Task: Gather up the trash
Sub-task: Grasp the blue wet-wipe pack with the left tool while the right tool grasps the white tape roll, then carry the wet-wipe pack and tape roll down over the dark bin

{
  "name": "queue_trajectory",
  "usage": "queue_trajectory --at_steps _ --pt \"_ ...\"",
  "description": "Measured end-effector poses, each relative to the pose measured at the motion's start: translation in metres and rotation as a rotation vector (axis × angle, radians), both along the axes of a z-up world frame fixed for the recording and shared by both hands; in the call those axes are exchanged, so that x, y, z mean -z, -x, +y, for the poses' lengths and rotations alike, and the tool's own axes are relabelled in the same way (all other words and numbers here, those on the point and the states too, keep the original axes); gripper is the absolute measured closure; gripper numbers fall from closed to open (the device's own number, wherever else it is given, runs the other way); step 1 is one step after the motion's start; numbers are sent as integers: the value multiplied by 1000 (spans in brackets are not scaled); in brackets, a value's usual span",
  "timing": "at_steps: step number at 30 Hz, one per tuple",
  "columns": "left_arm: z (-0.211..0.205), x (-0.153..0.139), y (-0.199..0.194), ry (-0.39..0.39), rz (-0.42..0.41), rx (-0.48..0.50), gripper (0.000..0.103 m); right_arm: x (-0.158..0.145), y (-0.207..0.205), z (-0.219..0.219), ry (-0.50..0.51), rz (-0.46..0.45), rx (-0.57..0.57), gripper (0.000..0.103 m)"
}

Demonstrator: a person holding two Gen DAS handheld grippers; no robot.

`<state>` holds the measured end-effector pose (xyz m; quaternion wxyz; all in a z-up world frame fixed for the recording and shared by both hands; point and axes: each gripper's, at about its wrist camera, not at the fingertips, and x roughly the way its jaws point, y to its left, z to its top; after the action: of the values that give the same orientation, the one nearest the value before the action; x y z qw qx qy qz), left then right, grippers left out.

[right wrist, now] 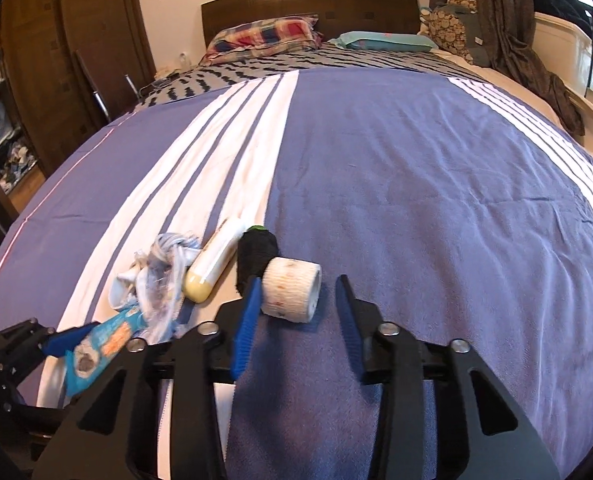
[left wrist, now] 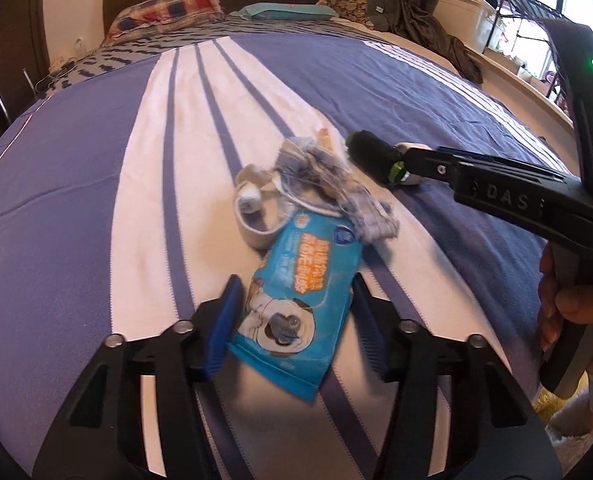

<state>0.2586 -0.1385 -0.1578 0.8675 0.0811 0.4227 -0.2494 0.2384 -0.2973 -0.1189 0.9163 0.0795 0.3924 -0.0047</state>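
A blue wipes packet with a dog picture (left wrist: 292, 292) lies flat on the striped bedspread (left wrist: 96, 200). My left gripper (left wrist: 296, 280) straddles it, blue pads close to both edges without squeezing. Beyond it are a crumpled blue-white wrapper (left wrist: 336, 184) and a white tape loop (left wrist: 252, 208). In the right wrist view a white bandage roll (right wrist: 292, 290) sits between the fingers of my right gripper (right wrist: 299, 280); the left pad touches it and a gap shows at the right pad. A black roll with a green cap (right wrist: 256, 256) and a cream tube (right wrist: 216, 264) lie just behind.
Two pillows (right wrist: 264, 36) and a dark headboard (right wrist: 308, 4) are at the far end of the bed. A wooden wardrobe (right wrist: 36, 80) stands left, with a brown curtain (right wrist: 512, 40) and window ledge right. A person's hand (left wrist: 564, 300) holds the right gripper's handle.
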Motion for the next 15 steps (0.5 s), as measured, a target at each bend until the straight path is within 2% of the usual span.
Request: queue_trajectory --at_steps 1,7,15 --pt "0 0 1 -1 -1 1 56 0 1 1 3 0 -4 76" --pt "3 -2 13 -5 -6 16 59 -2 11 5 13 0 -13 77" --pt "18 -8 42 1 -12 10 61 -15 43 9 6 -35 -18 77"
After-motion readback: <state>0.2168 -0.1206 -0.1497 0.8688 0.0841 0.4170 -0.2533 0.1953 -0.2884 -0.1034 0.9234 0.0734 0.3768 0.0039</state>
